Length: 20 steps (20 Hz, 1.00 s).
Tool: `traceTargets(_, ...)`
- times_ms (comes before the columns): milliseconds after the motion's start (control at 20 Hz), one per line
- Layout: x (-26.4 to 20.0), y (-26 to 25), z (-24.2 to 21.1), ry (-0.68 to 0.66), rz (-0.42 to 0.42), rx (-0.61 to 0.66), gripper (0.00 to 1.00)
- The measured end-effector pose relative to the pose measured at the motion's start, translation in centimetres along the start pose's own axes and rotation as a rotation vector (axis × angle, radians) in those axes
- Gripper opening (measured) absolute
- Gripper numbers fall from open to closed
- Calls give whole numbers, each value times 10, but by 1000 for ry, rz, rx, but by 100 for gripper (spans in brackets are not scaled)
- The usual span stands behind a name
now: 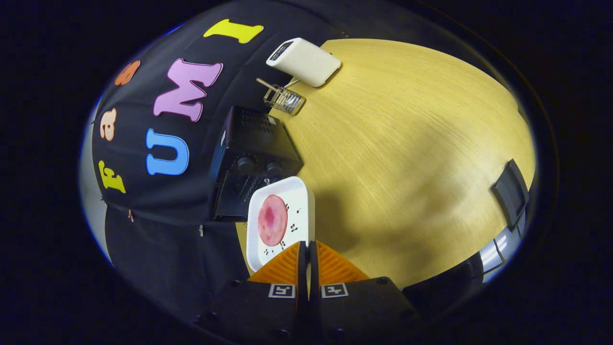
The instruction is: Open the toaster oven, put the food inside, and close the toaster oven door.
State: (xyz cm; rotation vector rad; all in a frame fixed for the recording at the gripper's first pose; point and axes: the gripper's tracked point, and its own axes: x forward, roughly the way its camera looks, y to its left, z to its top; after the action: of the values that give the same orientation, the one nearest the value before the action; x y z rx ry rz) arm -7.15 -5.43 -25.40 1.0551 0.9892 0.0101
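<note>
Pinched by its rim in the hand-held gripper, a white square plate carries a pink round slice of food, with the black toaster oven just beyond.

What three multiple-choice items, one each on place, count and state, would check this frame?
1. Where is the tray?
A. on the oven
B. between the oven and the gripper, its edge pinched
C. beside the white box

2. How many food pieces lie on the tray?
A. one
B. two
C. three

3. How do the gripper's fingers stand?
A. wide open
B. closed on the tray's edge
C. closed on the wire rack

Answers: 1 B, the tray hangs just ahead of the fingers, the oven beyond it. 2 A, one pink slice. 3 B, the fingers meet at the rim.
</note>
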Motion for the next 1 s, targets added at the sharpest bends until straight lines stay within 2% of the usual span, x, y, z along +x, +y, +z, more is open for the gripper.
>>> traceTargets(250, 37, 40, -23, -18, 12, -32, 5)
traceTargets(700, 120, 87, -27, -59, 12, 20, 5)
traceTargets(1000, 169, 111, -24, -174, 1, 56, 5)
